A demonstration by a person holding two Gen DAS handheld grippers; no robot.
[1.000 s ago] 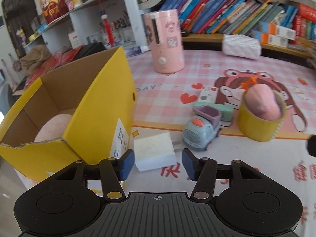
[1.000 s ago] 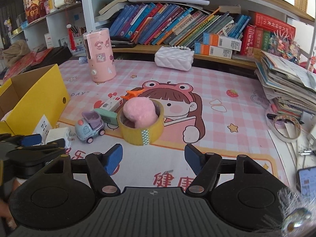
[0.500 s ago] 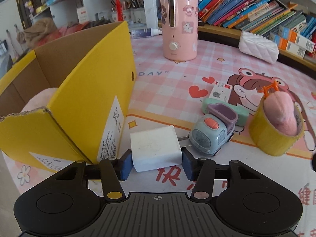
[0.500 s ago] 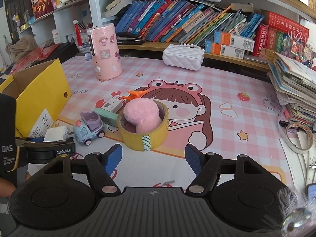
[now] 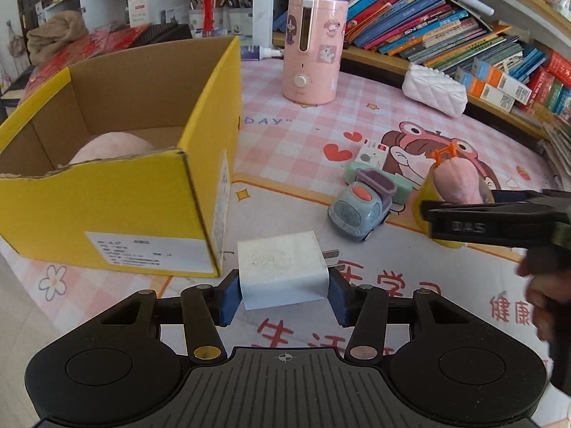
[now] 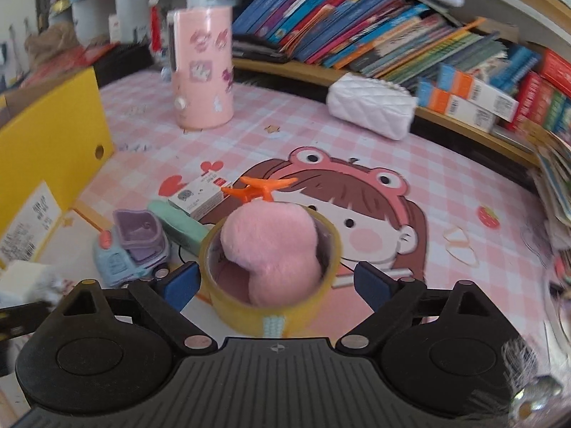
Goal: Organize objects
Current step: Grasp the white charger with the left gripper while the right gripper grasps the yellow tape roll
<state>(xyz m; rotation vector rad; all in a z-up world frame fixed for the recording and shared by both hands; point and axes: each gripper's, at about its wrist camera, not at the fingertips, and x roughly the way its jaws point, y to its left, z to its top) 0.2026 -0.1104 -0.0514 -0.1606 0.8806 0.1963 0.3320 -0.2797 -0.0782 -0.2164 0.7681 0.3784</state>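
Pink checked mat by bookshelves: left gripper (image 5: 283, 297) clamps the white charger (image 5: 282, 269) beside the yellow box (image 5: 117, 192), likely boxed next with a lift over the wall, while right gripper (image 6: 274, 281) jaws are opening around, not touching, the tape roll (image 6: 271, 306).

This looks like a home study or child's room. A low wooden shelf (image 5: 446, 67) along the wall is crammed with leaning children's books (image 6: 357, 25), and white shelving (image 5: 171, 7) behind holds pen cups and small trinkets. The table wears a pink checked mat (image 6: 410, 178) printed with a cartoon girl in a frog hat. A pink sticker-covered humidifier (image 5: 314, 46), a white quilted purse (image 6: 371, 107) and a toy truck (image 5: 360, 207) stand on it.
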